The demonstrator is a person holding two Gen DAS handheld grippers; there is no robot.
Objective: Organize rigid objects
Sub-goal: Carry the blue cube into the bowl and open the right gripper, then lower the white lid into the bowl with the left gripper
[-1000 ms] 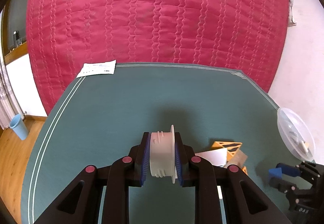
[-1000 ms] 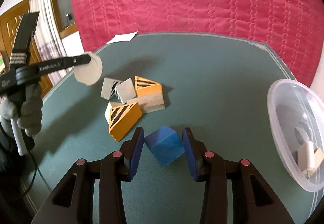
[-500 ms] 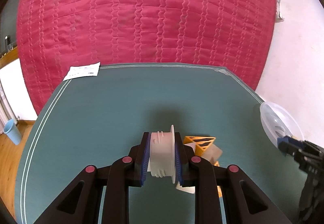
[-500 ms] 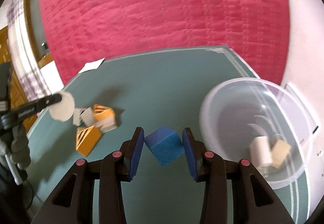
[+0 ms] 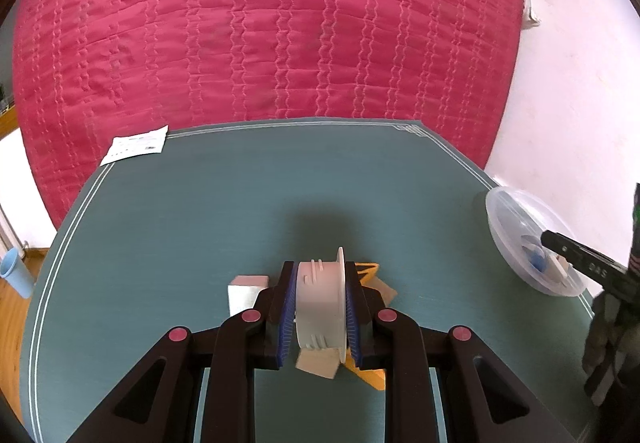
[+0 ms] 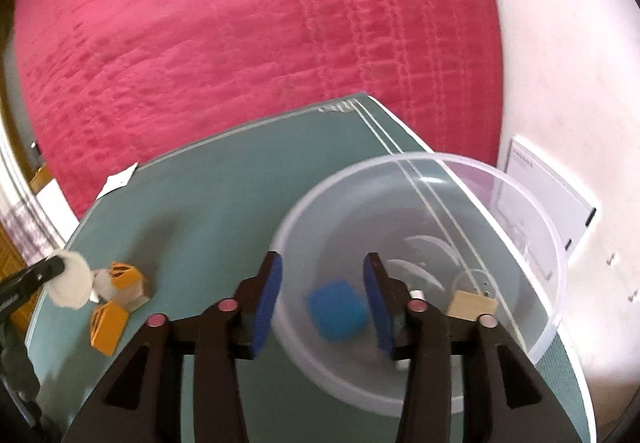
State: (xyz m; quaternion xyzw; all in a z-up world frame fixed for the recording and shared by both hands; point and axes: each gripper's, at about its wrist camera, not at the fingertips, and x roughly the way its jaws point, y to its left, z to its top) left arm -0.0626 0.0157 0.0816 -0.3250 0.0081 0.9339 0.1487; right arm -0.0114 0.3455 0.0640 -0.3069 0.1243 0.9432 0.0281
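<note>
My left gripper point(image 5: 320, 307) is shut on a white flanged plastic cylinder point(image 5: 320, 303), held above the green table point(image 5: 200, 227). Under it lie a white block point(image 5: 246, 289) and orange striped wedges point(image 5: 370, 271). My right gripper point(image 6: 322, 299) is open over the clear plastic bowl point(image 6: 520, 211). A blue cube point(image 6: 338, 311), blurred, is between and below its fingers, inside the bowl. A tan wooden block point(image 6: 472, 305) also lies in the bowl. In the left wrist view the bowl point(image 5: 516, 219) sits at the table's right edge with the blue cube point(image 5: 538, 263) in it.
Orange striped wedges point(image 6: 110, 327) and pale blocks point(image 6: 134, 297) lie in a pile at the table's left in the right wrist view. A white paper slip point(image 5: 136, 149) lies at the far left corner. A red quilted bed point(image 5: 280, 23) stands behind the table.
My right gripper moved right over the bowl and opened; the blue cube left its fingers and is now in the bowl. My left gripper kept hold of the cylinder and drifted over the pile.
</note>
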